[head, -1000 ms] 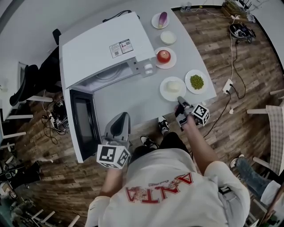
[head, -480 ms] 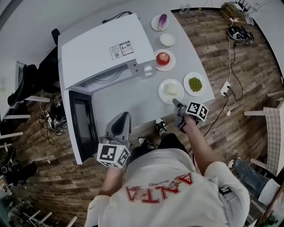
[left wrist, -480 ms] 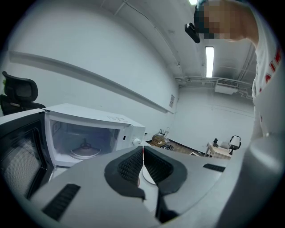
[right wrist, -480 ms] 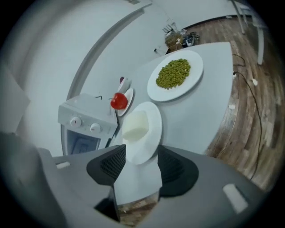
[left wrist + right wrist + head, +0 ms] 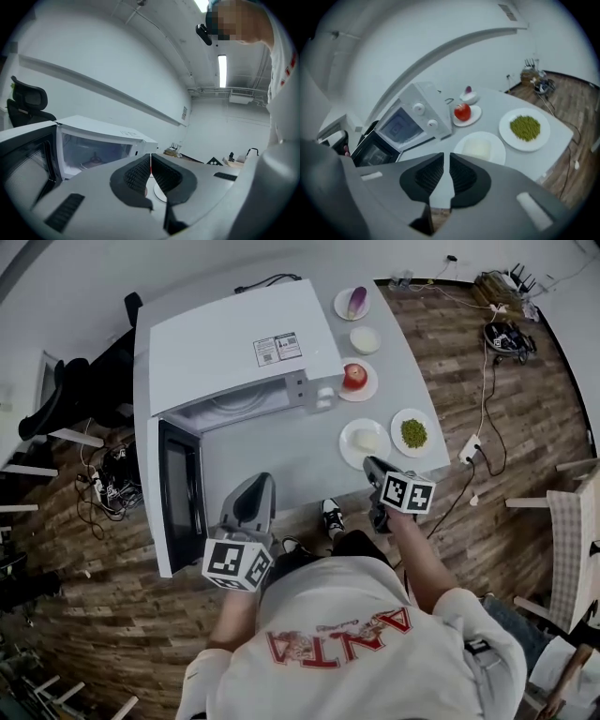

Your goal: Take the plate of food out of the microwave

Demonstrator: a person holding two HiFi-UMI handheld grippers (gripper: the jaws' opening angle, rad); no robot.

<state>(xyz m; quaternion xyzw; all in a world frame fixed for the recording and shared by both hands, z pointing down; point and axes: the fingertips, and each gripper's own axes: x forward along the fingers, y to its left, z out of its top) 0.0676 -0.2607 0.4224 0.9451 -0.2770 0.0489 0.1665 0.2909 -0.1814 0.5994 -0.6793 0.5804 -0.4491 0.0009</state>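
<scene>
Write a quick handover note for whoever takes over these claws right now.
Left claw: shut, empty, held in front of the open microwave.
Right claw: jaws have just been closing and stand slightly apart with nothing between them. It hovers by the plate of white food.
Things: that plate sits on the table beside the pea plate. The microwave door is swung open, and no plate shows inside.
Done: the plate looks to be out and released.
Left: probably just closing the door.
</scene>
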